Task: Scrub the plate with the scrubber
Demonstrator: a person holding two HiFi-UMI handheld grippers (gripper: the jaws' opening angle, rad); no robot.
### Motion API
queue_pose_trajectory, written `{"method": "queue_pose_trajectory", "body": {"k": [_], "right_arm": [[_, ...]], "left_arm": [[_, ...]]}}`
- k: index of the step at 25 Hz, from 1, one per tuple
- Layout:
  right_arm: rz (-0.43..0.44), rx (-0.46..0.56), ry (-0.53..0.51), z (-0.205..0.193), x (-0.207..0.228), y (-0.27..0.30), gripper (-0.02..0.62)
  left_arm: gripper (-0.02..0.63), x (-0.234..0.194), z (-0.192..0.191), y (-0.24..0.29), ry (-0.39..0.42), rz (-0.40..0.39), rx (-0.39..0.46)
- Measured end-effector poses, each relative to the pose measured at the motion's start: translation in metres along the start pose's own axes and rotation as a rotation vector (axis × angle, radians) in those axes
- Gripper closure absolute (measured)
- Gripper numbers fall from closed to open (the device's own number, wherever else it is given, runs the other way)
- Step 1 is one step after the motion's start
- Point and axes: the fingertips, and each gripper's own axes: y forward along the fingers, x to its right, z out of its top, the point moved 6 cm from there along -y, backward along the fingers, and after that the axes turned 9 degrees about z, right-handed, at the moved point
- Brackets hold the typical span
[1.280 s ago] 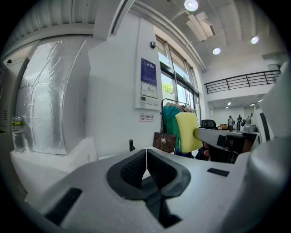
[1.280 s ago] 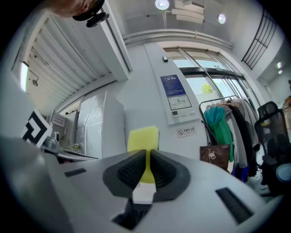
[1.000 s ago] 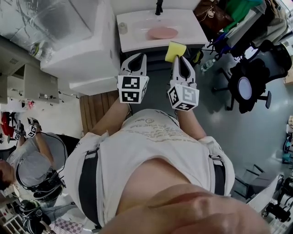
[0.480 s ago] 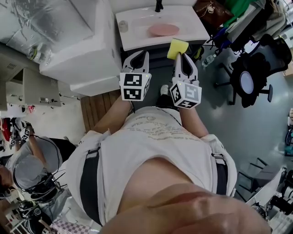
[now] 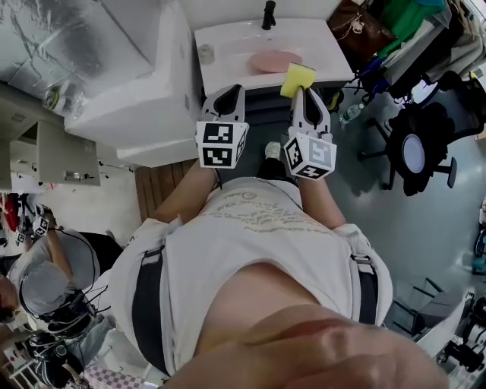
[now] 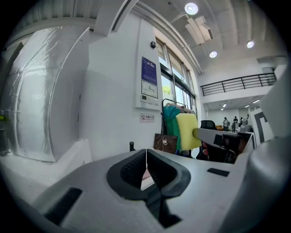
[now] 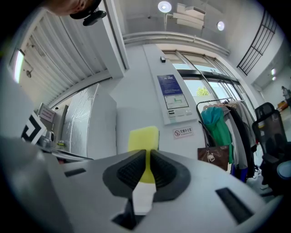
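Observation:
A pink plate (image 5: 275, 61) lies in the white sink basin (image 5: 228, 42) at the top of the head view. My right gripper (image 5: 303, 91) is shut on a yellow scrubber (image 5: 297, 79), which sticks out past its tips just short of the sink's front edge. In the right gripper view the scrubber (image 7: 143, 138) is pinched between the dark pads (image 7: 134, 170). My left gripper (image 5: 230, 93) hangs beside it at the same height, shut and empty. In the left gripper view its jaws meet in a thin line, with the scrubber (image 6: 188, 132) off to the right.
A black tap (image 5: 267, 14) stands at the back of the sink and a small cup (image 5: 204, 52) at its left. A big white unit (image 5: 129, 83) is on the left. A black office chair (image 5: 414, 148), a clothes rack (image 7: 223, 123) and a brown bag (image 5: 353, 23) are on the right. Another person (image 5: 45, 277) is at lower left.
Both grippers have moved forward toward the sink together. The scrubber now sits close to the sink's front edge. Neither gripper's jaws have changed.

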Motion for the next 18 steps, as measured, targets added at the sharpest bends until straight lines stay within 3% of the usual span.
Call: {"method": "queue_pose_trajectory", "body": {"k": [18], "right_arm": [[0.040, -0.085, 0.079, -0.039, 0.115, 0.159, 0.553]], "left_arm": [[0.581, -0.013, 0.005, 0.186, -0.020, 0.029, -0.102]]}}
